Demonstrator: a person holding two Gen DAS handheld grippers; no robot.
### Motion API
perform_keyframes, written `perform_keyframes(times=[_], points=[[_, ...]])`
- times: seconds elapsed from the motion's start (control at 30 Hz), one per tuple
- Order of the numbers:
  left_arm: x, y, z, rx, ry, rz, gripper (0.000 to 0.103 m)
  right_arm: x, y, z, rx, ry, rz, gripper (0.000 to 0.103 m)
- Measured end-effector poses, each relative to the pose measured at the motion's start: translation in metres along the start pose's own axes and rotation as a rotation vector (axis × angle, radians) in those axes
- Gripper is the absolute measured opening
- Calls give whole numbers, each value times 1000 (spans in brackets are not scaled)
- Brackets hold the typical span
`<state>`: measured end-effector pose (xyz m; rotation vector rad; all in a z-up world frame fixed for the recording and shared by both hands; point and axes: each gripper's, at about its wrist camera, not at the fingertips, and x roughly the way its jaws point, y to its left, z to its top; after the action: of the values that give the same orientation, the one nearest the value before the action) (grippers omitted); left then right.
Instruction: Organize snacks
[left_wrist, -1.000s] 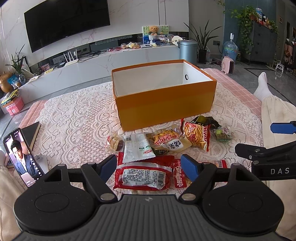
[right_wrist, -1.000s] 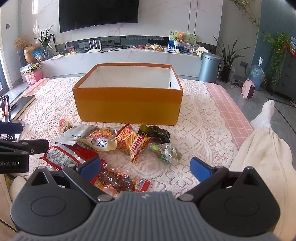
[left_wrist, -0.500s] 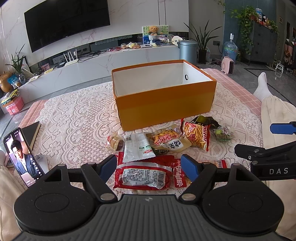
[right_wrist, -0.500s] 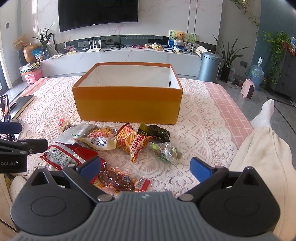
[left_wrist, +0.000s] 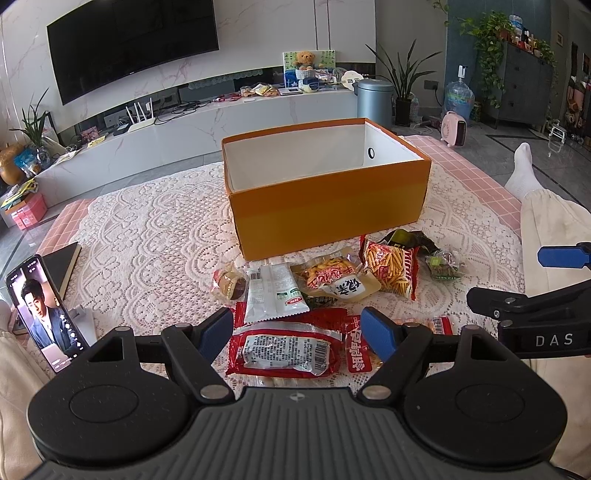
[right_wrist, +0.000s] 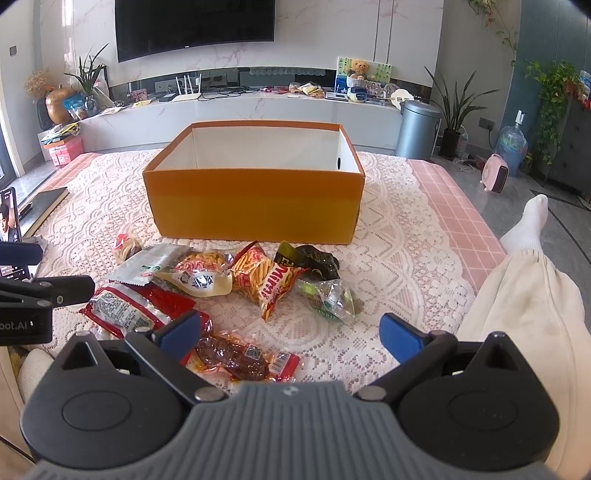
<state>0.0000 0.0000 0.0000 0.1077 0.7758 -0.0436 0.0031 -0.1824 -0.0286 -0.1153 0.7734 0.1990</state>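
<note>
An open orange box (left_wrist: 325, 206) (right_wrist: 255, 206) with a white inside stands on the lace cloth. Several snack packets lie in front of it: a red packet with a white label (left_wrist: 284, 349) (right_wrist: 118, 310), a white sachet (left_wrist: 275, 293), a red Mimi sticks bag (left_wrist: 388, 267) (right_wrist: 271, 282), a beige pouch (left_wrist: 336, 280) and a brown meat packet (right_wrist: 240, 356). My left gripper (left_wrist: 297, 332) is open above the red packet. My right gripper (right_wrist: 291, 336) is open above the brown meat packet. Both are empty.
A phone (left_wrist: 42, 314) showing a video leans at the left next to a dark book (left_wrist: 64, 264). A person's leg in cream trousers (right_wrist: 517, 302) lies at the right. A TV console (right_wrist: 240, 107) and a bin (right_wrist: 417, 129) stand behind.
</note>
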Motion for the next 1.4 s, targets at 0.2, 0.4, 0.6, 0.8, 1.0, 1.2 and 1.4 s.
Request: perform_keyframes(times=[0.2, 0.4, 0.6, 0.8, 1.0, 1.2, 1.4], points=[[0, 0, 0, 0, 2, -1, 92, 1, 0, 1, 1, 4, -1, 99], [-1, 0, -4, 6, 8, -32, 90, -1, -2, 0, 19, -14, 40, 99], [13, 4, -5, -12, 86, -112, 74, 2, 0, -3, -5, -22, 47, 99], [28, 6, -11, -12, 153, -161, 40, 13, -2, -9, -12, 4, 90, 75], [40, 10, -5, -2, 196, -156, 60, 29, -2, -12, -2, 52, 122, 68], [63, 14, -10, -1, 262, -133, 65, 53, 2, -14, -9, 130, 156, 75], [79, 11, -14, 41, 313, -141, 66, 79, 10, -21, -53, 212, 169, 77]])
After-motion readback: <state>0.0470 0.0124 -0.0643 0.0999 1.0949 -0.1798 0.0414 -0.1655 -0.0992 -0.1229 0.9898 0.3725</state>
